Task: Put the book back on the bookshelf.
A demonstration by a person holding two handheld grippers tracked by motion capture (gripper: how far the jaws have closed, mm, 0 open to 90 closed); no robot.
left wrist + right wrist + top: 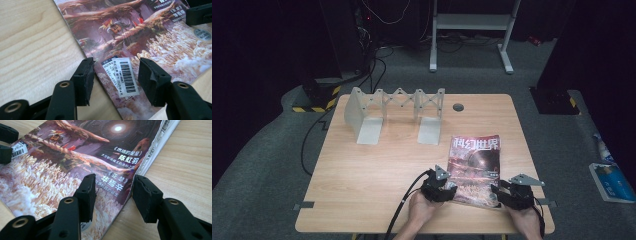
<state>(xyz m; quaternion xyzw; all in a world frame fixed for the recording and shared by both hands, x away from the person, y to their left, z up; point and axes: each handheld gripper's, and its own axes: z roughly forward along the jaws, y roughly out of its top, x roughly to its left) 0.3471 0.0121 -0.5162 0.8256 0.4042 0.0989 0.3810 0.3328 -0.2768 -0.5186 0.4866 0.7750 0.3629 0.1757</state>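
A magazine (476, 162) with a reddish fantasy cover lies flat on the wooden table (362, 170), right of centre near the front edge. My left gripper (451, 189) sits at its near left corner. In the left gripper view the magazine (140, 32) has its spine edge and barcode sticker (125, 75) between the open jaws of that gripper (116, 72). My right gripper (498, 190) is at the near right corner. In the right gripper view its open jaws (113, 192) straddle the page edge of the magazine (75, 150). Neither pair of pads presses on the cover.
A grey expanding book rack (394, 112) stands at the back of the table, left of the magazine. A round grey grommet (458, 107) sits near the back edge. On the floor are a white frame (472, 22) behind and a blue-white item (612, 180) at right.
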